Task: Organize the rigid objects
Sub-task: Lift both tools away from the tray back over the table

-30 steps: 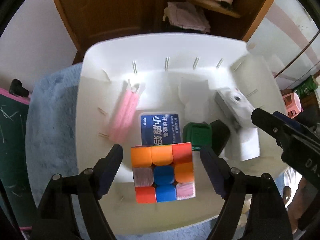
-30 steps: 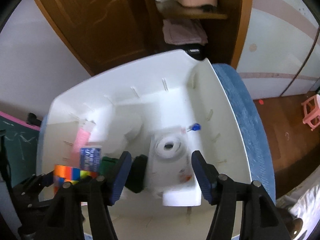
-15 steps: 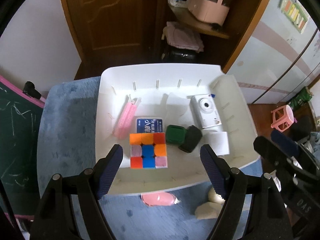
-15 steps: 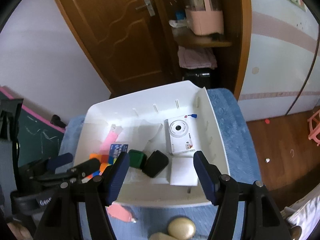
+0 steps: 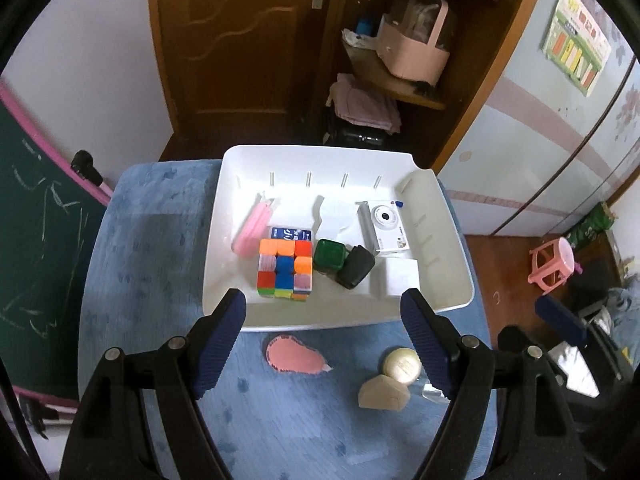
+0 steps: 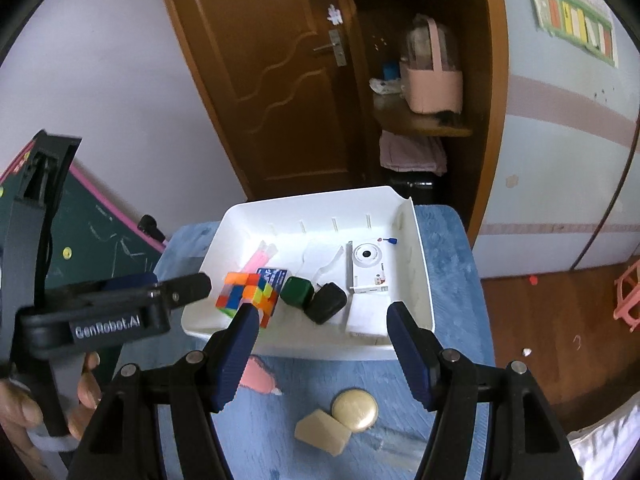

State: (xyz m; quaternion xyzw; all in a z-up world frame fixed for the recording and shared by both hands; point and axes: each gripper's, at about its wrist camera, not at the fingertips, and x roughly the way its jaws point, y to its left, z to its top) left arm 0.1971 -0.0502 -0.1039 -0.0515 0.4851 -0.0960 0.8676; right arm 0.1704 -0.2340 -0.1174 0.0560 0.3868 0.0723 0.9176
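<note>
From my left camera, a green chalkboard [image 5: 36, 236] stands at the far left beside a desk [image 5: 152, 240] covered in blue cloth. My left tongs [image 5: 324, 342] hang spread and empty above the desk's near half, short of a white tray [image 5: 340, 320]. Inside the tray, from left to right, I see a pink bar [image 5: 254, 228], a puzzle cube [image 5: 285, 269] with a blue card [image 5: 291, 234] just behind it, a green box [image 5: 329, 256] touching a black case [image 5: 356, 267], a white block [image 5: 396, 278], and a white camera [image 5: 385, 228] behind that block. On the cloth in front of the tray lie a pink patch [image 5: 294, 358], a beige block [image 5: 384, 394] and, just beside it, a gold disc [image 5: 401, 365]. My right tongs [image 6: 320, 350] are spread too, holding nothing, above the tray's near rim. A pink stool [image 5: 554, 264] stands on the wooden floor at the far right.
</note>
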